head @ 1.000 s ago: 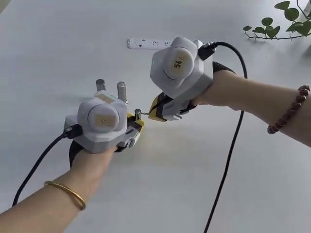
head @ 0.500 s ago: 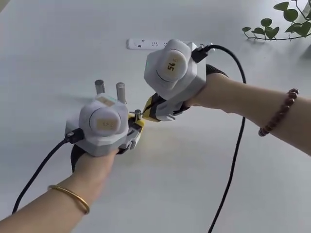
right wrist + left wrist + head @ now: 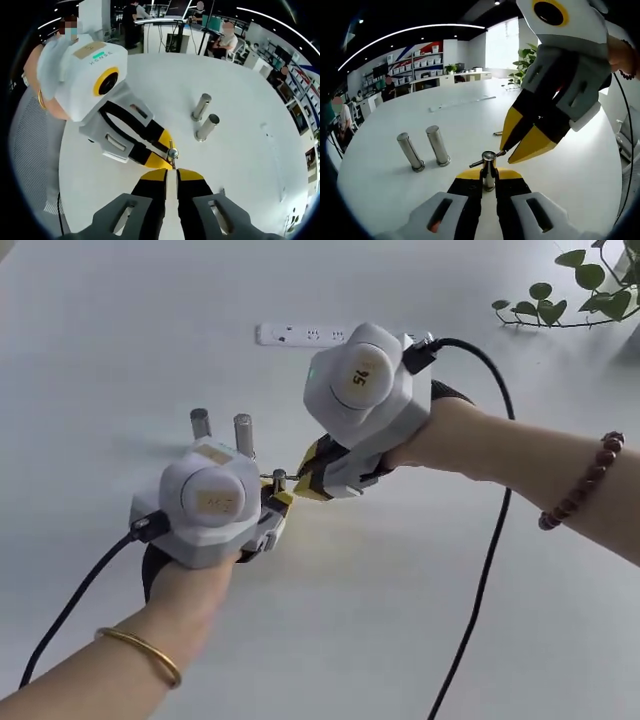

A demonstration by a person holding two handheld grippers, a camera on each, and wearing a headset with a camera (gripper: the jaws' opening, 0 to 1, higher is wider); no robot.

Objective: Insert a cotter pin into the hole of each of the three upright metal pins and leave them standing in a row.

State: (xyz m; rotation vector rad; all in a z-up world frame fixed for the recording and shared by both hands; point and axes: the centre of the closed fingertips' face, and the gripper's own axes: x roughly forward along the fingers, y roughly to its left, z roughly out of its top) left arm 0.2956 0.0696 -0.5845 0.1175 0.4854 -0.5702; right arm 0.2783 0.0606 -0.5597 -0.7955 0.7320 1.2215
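My left gripper (image 3: 488, 176) is shut on a short metal pin (image 3: 488, 161), which it holds upright just above the white table (image 3: 330, 620). A thin cotter pin (image 3: 479, 162) runs crosswise through the pin's head, its tip poking out on the left. My right gripper (image 3: 509, 151) is shut on the cotter pin's other end and meets the pin from the right. In the head view the two grippers, left (image 3: 274, 496) and right (image 3: 300, 478), join at the held pin (image 3: 279, 480). Two more metal pins (image 3: 201, 423) (image 3: 243, 432) stand side by side behind the left gripper.
A white power strip (image 3: 300, 334) lies at the far side of the table. Plant leaves (image 3: 585, 280) hang at the back right. A black cable (image 3: 485, 540) trails from the right gripper. A loose cotter pin (image 3: 497, 133) lies past the held pin.
The right gripper has edged left toward the held pin, and the cotter pin now sits through its head. The left gripper has held steady. The head camera shifted slightly.
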